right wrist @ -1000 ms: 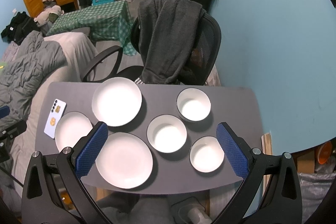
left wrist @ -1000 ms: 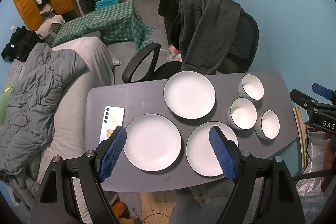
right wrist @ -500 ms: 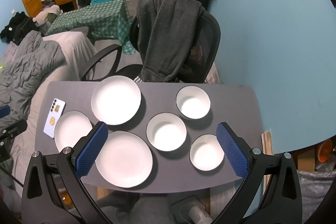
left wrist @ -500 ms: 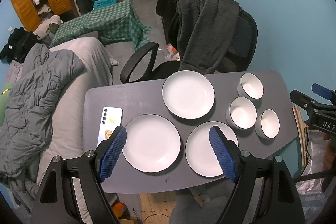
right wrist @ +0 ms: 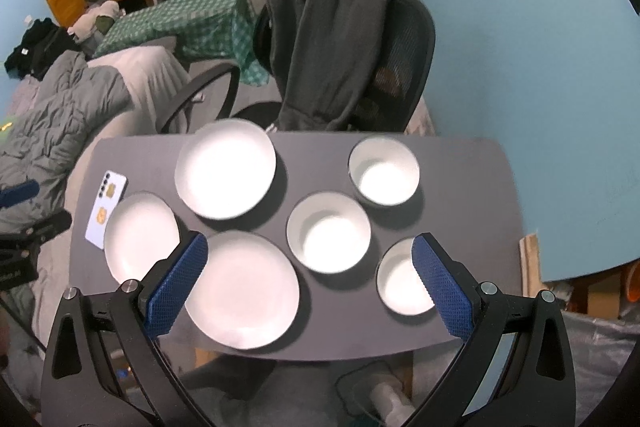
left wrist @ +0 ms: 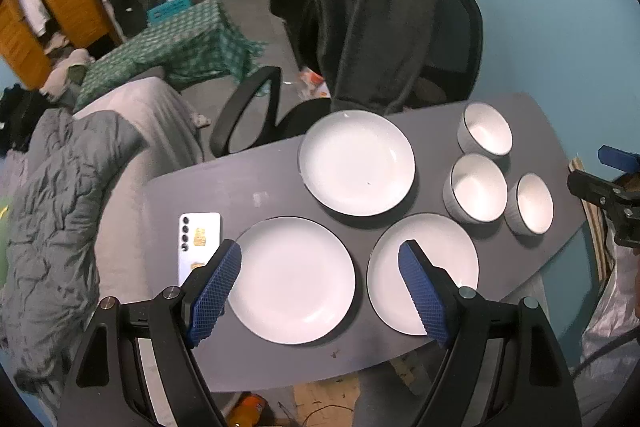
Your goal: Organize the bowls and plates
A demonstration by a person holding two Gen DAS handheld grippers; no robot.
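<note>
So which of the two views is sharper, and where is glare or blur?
Left wrist view: sharp, the plates evenly lit. Right wrist view: softer, slightly blurred; the bowls glare white inside, washing out detail. Both views bend the table edges.

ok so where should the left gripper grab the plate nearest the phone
Take the near plate by its raised rim, at the edge facing the left gripper, coming in low from the table's front. It lies flat, so only the thin lip gives the fingers purchase; the phone crowds its left side.
</note>
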